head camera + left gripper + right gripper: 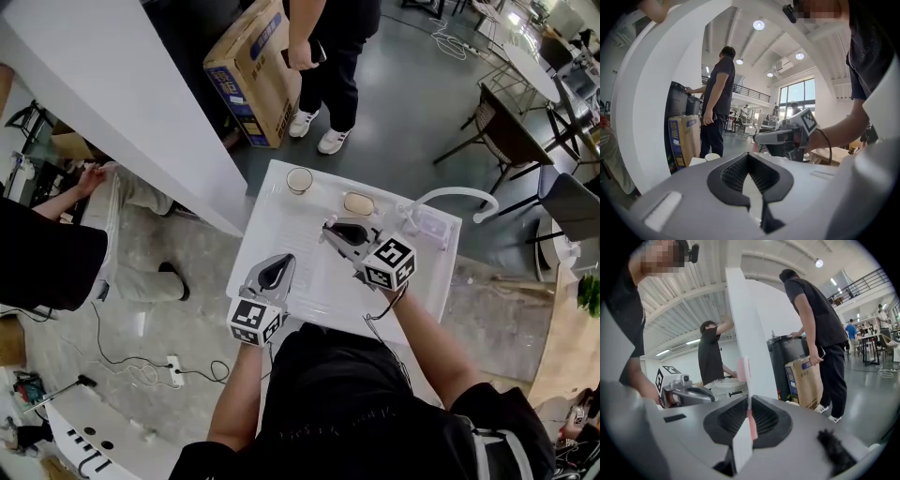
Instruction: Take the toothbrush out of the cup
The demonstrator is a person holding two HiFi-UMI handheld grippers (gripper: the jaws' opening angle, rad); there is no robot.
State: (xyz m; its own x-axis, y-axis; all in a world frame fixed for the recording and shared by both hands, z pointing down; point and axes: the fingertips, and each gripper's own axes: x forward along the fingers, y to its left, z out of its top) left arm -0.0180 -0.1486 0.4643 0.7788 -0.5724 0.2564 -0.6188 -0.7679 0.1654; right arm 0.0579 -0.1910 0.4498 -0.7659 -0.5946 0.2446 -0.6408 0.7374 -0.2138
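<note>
A pink and white toothbrush [742, 369] stands upright between the jaws of my right gripper [749, 405], which is shut on its handle. In the head view that gripper [337, 229] hovers over the middle of the white table [281, 217], well away from the cup. The round paper cup [299, 179] stands at the table's far edge and looks empty; it also shows low in the left gripper view as the cup [712, 157]. My left gripper [279, 266] is over the near left part of the table, shut with nothing in it.
A tan oval object [358, 202] lies right of the cup. A white curved faucet [456, 196] rises at the table's right side. A standing person [328, 56] and a cardboard box [248, 70] are beyond the table; a white wall [112, 103] runs along the left.
</note>
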